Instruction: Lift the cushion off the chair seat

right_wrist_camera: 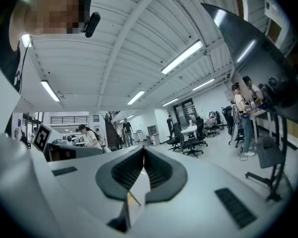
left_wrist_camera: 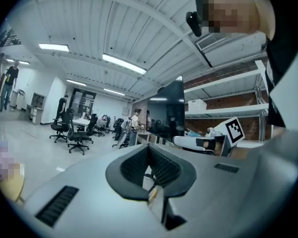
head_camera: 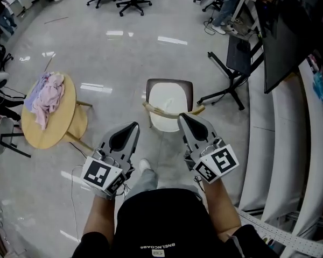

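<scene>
Both grippers are held out front side by side, pointing roughly level and away from the body, and in the head view the left gripper (head_camera: pixel 133 127) sits a touch lower than the right gripper (head_camera: pixel 182 117). Jaws on both are closed tip to tip with nothing pinched in them, and each gripper view shows the ribbed pads (left_wrist_camera: pixel 165 166) meeting at the front. Bare forearms (head_camera: pixel 98 219) run up behind them, with a marker cube (head_camera: pixel 100 173) at the back of each gripper.
</scene>
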### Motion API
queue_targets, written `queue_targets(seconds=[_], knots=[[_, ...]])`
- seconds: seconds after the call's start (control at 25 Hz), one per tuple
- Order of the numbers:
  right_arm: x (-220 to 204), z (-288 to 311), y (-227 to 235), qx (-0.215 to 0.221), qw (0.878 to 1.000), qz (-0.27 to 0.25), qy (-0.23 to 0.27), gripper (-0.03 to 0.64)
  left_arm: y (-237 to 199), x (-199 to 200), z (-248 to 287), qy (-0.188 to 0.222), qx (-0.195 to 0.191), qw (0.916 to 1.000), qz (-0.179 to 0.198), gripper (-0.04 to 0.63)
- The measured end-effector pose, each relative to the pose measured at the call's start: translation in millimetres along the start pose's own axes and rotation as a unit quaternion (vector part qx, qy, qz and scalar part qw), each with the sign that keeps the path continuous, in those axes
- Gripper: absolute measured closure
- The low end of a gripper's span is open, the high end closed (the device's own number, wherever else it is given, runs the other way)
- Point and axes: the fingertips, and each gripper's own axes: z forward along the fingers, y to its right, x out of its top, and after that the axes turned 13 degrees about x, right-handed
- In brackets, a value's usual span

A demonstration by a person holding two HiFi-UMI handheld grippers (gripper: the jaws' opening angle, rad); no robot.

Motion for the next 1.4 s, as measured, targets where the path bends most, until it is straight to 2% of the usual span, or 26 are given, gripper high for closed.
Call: queue_targets(seconds=[0.28, 0.56, 0.84, 1.4], knots=[[-4.1, 66.0, 12.9, -0.012, 1.0, -0.001, -0.01, 0.606, -61.0, 3.4, 22.5, -0.002, -0.012, 0.9998, -0.013, 0.583], [-9.0, 97.2, 21.2, -0.034, 0.999, -0.002, -0.015, 0.606, -92.1, 0.5, 38.0, -0.01, -0.039, 0.9989, -0.026, 0.583], [-21.1, 101.6, 32.9, -0.056, 0.998, 0.015, -0.015, 0.606, -101.7, -10.8, 53.5, -0.027, -0.054, 0.9978, -0.026, 0.583], [-61.3, 58.0, 87.5, -0.113, 0.989, 0.092, -0.01, 0.606, -69.6, -49.0, 103.7, -0.095, -0.094, 0.9911, -0.011, 0.583]])
